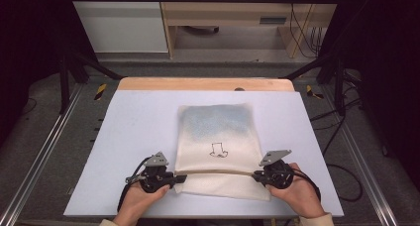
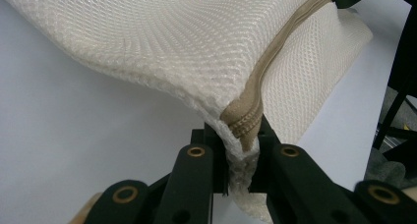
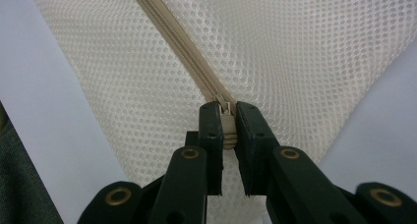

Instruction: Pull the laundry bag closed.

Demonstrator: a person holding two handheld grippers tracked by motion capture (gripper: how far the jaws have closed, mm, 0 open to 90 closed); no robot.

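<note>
here a cream mesh bag lies flat near the middle of the pale worktop, its long side running away from the person, with a small dark drawing on its upper face and a bluish tint showing through the far half. a tan zipper runs across the bag close to its near edge, from one side to the other. the left hand-held gripper sits at the bag's left edge, and in the left gripper view its jaws are closed tight on the corner of the mesh and the end of the zipper tape, lifting that edge a little off the worktop. the right hand-held gripper sits at the bag's right edge, at the other end of the zipper; in the right gripper view its jaws are pinched on the zipper pull, with the zipper teeth running away from them across the mesh. each gripper is held in a hand coming in from the near side, and the zipper is stretched straight between the two
</note>
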